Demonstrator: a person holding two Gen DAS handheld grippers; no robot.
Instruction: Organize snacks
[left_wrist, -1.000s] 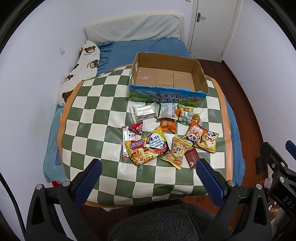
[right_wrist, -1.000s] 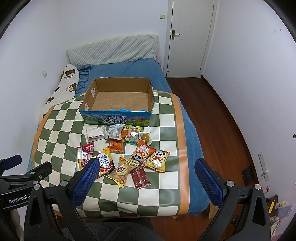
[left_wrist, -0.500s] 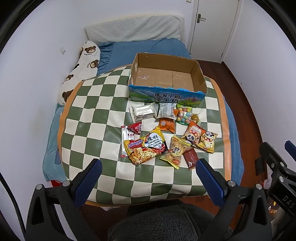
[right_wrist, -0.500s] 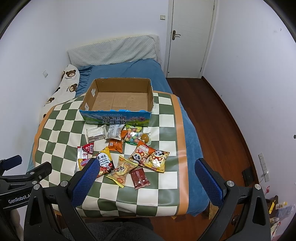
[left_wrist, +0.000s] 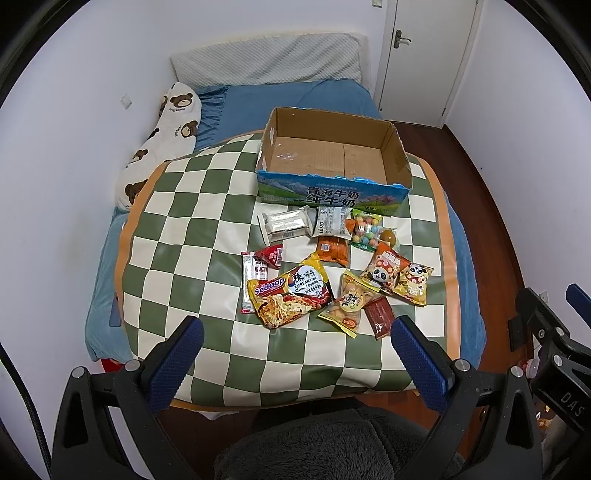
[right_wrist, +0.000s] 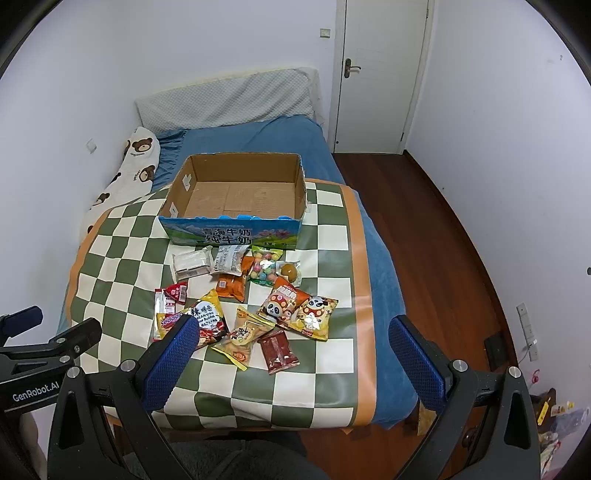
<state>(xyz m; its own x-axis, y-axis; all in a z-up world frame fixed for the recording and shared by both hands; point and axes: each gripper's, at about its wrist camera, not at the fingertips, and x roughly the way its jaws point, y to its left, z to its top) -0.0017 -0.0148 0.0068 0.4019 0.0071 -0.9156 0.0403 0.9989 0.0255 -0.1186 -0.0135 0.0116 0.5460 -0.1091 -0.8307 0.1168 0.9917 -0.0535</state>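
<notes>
Nothing packed yet: cardboard milk box sits empty, far ahead of your grippers. Snack packets lie loose between box and you. Left gripper, right gripper: jaws wide, holding nothing. All packets left.
</notes>
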